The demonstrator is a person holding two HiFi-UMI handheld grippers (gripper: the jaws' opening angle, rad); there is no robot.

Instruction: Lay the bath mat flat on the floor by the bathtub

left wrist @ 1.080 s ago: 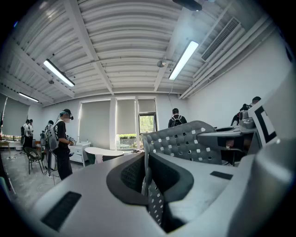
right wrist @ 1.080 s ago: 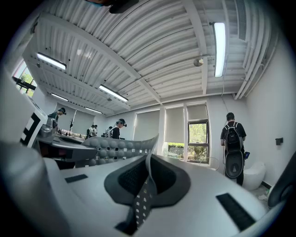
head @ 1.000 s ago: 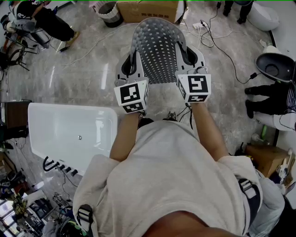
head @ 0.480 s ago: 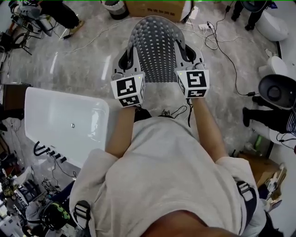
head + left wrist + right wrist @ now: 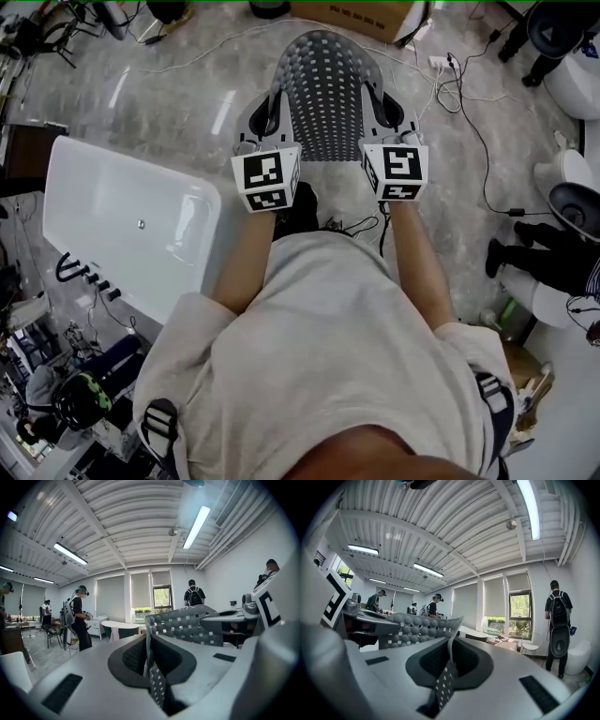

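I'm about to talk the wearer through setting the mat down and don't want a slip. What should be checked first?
1. Left gripper shut on the bath mat edge: ok.
2. Right gripper shut on the mat's other side: ok.
3. Mat flat on the floor: not ok, it is held in the air.
4. Bathtub close by, at the person's left: ok.
5. Floor under the mat free of cables: cannot tell; the cables in view lie to the right.
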